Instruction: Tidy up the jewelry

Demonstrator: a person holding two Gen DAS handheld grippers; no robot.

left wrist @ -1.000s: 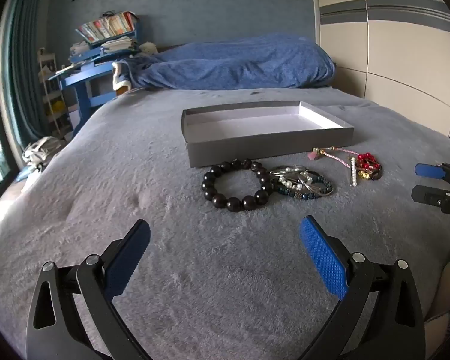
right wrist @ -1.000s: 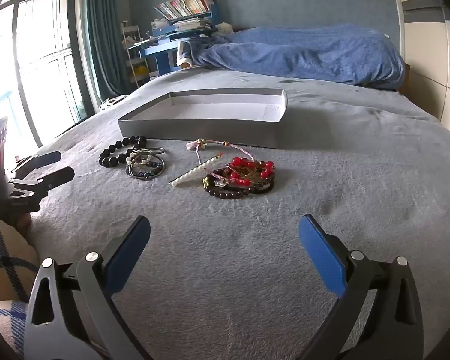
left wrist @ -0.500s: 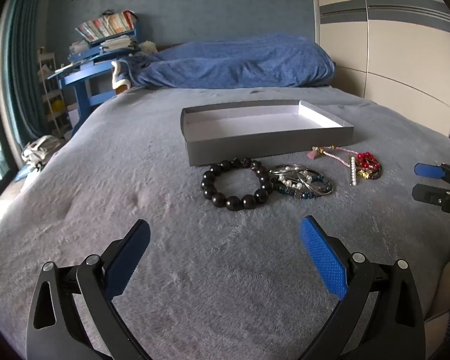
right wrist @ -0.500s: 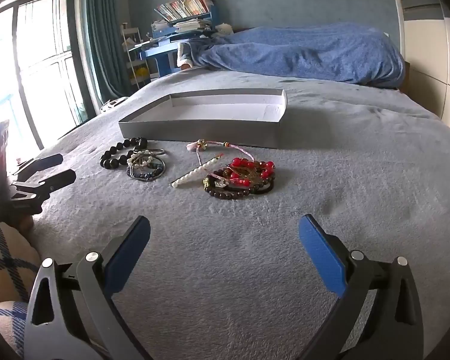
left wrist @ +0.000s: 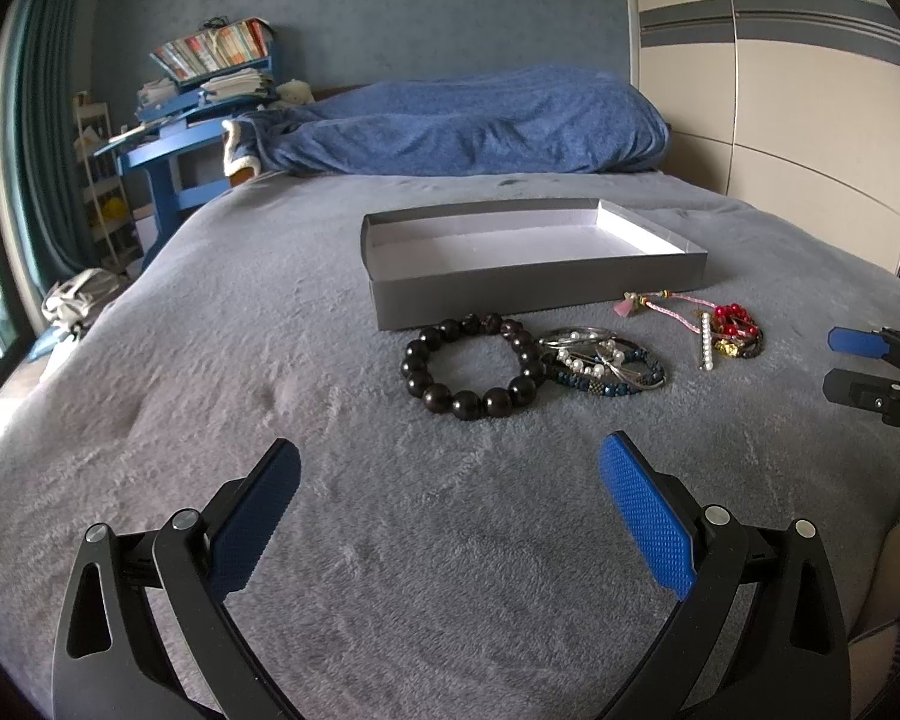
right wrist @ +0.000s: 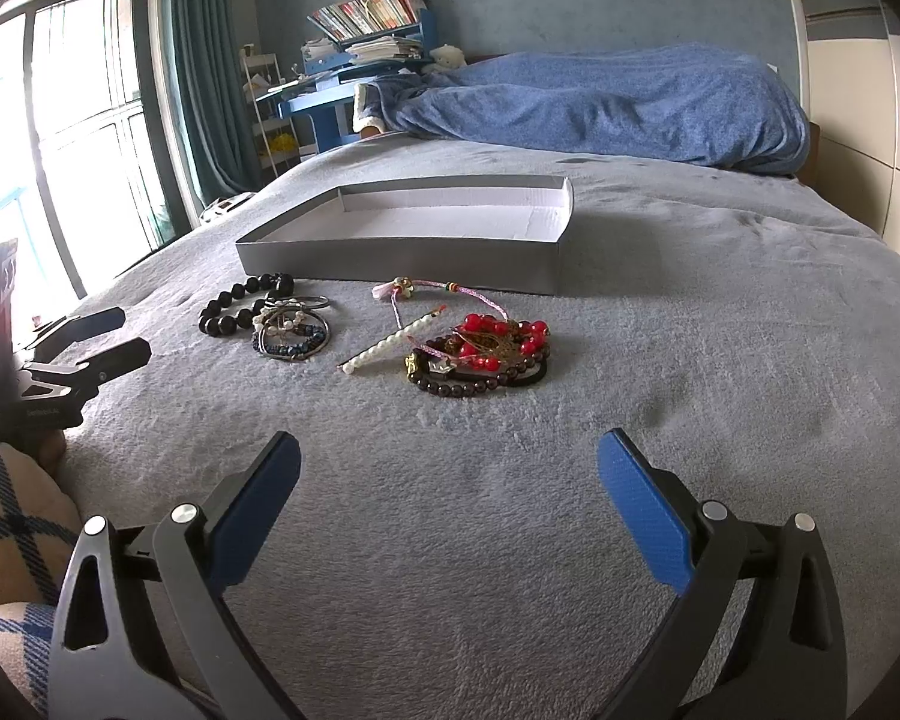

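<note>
Grey tray (left wrist: 534, 285) sits empty at twelve o'clock on the bed (left wrist: 210, 360). Black bead bracelet (left wrist: 471, 366) touches the tangled pearl bangles (left wrist: 606, 360); red bead cluster (right wrist: 486, 351) lies at one o'clock. Left gripper (left wrist: 450, 501) and right gripper (right wrist: 449, 495) gape wide, holding nothing. Risk: snagging neighbours when lifting one piece.

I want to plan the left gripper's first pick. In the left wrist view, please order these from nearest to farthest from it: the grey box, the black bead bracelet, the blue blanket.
From the left gripper, both jaws open:
1. black bead bracelet, just ahead on the bed cover.
2. grey box, directly behind the bracelet.
3. blue blanket, at the far end of the bed.
</note>
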